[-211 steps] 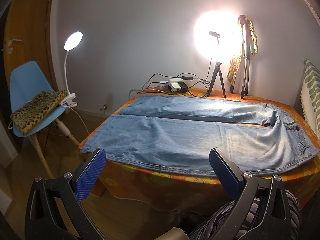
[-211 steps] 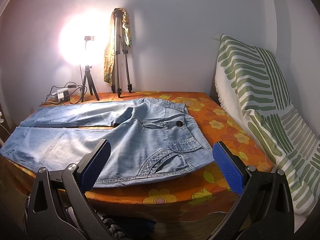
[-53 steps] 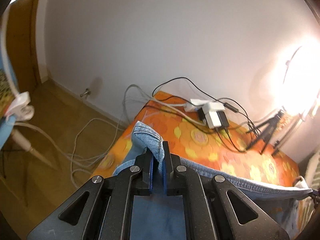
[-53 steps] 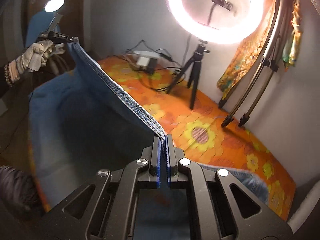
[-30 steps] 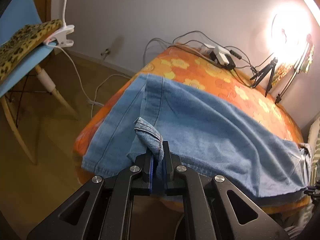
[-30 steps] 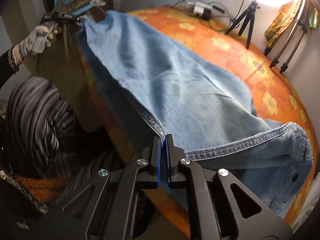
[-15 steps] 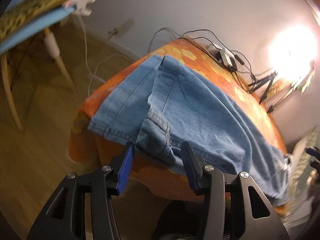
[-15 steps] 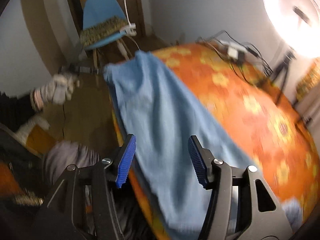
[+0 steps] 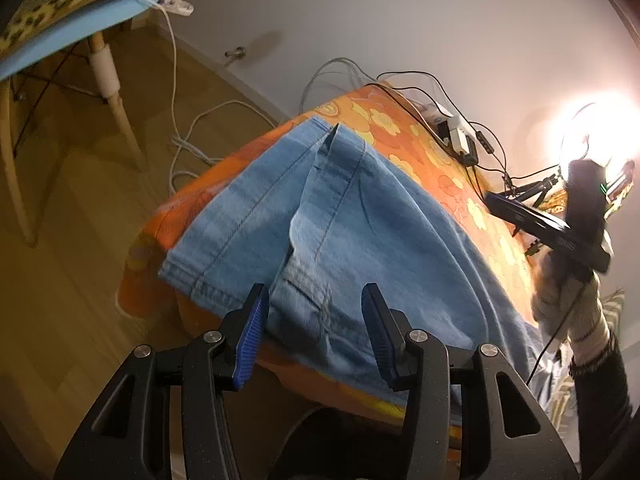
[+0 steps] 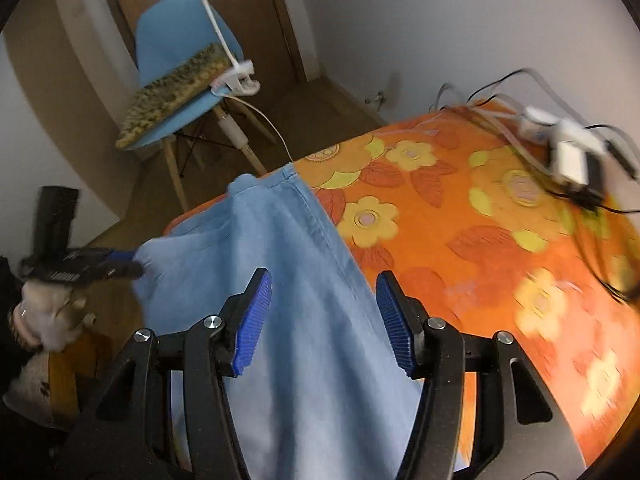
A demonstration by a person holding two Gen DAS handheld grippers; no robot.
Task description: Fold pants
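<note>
The light blue jeans (image 9: 360, 216) lie folded lengthwise on the orange flowered table cover (image 9: 448, 160), one leg on top of the other, hems at the near left corner. My left gripper (image 9: 314, 328) is open and empty just above the hem end, which hangs slightly over the table edge. My right gripper (image 10: 324, 316) is open and empty above the jeans (image 10: 296, 288), looking along the legs toward the hems. The right gripper also shows in the left wrist view (image 9: 536, 224), and the left gripper in the right wrist view (image 10: 80, 268).
A blue chair (image 10: 176, 52) with a leopard-print cushion (image 10: 172, 88) and a clip lamp (image 10: 236, 76) stands left of the table. A power strip and cables (image 10: 568, 152) lie at the table's far edge. A bright ring light on a tripod (image 9: 592, 136) stands at the back.
Both grippers have let go of the jeans and opened. The top leg has dropped flat onto the lower one. Both grippers have drawn back slightly from the cloth.
</note>
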